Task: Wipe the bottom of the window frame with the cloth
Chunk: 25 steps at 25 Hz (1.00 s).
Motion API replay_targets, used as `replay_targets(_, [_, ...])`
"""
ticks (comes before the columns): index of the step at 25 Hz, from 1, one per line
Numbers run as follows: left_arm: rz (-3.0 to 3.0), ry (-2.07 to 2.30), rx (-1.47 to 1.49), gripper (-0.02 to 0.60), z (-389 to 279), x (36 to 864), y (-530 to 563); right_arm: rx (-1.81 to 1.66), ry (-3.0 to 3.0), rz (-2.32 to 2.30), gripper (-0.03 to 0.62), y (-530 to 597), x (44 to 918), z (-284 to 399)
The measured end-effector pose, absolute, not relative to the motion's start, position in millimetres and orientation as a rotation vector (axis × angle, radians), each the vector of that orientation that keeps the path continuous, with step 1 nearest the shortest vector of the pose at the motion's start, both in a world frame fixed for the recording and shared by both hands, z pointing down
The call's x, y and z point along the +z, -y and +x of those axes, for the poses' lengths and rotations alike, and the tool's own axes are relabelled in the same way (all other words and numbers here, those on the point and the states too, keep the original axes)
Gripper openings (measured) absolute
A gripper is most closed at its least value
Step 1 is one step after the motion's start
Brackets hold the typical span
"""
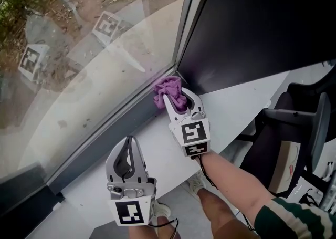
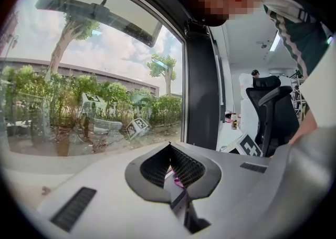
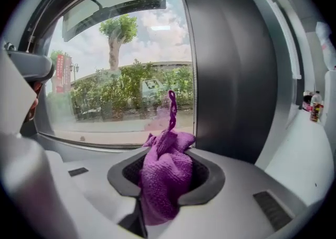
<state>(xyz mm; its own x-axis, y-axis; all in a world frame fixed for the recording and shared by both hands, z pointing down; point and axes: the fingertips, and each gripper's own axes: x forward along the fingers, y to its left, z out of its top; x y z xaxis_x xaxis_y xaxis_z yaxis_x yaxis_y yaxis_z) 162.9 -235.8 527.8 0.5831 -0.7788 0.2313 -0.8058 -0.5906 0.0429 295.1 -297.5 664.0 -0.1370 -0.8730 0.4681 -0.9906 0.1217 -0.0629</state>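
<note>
Where the cloth [image 1: 169, 89] is: bunched and purple, at the right end of the frame bottom [image 1: 105, 134], just beside the dark pillar [image 1: 252, 28].
Right gripper [image 1: 181, 99]: jaws pinching the cloth, which bulges past the tips and fills the hollow between them.
Left gripper [image 1: 129, 139]: jaws pressed together at the tips with nothing between them, held over the white ledge [image 1: 163, 151], apart from the cloth.
Glass [image 1: 79, 49]: reflects both marker cubes.
</note>
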Motion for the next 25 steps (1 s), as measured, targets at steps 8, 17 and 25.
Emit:
replay_targets(8, [2.666,1.334,0.289,0.006,160,529,237,0.651,2.063,1.886,0.147,297,676,316])
replay_targets(17, [2.641,1.357,0.282,0.006,127,531,228,0.663,2.107,1.829,0.147,289,676,283])
replay_targets(25, [2.619,1.373,0.288,0.006,89,531,212,0.681,2.151,1.777,0.147,281,676,239])
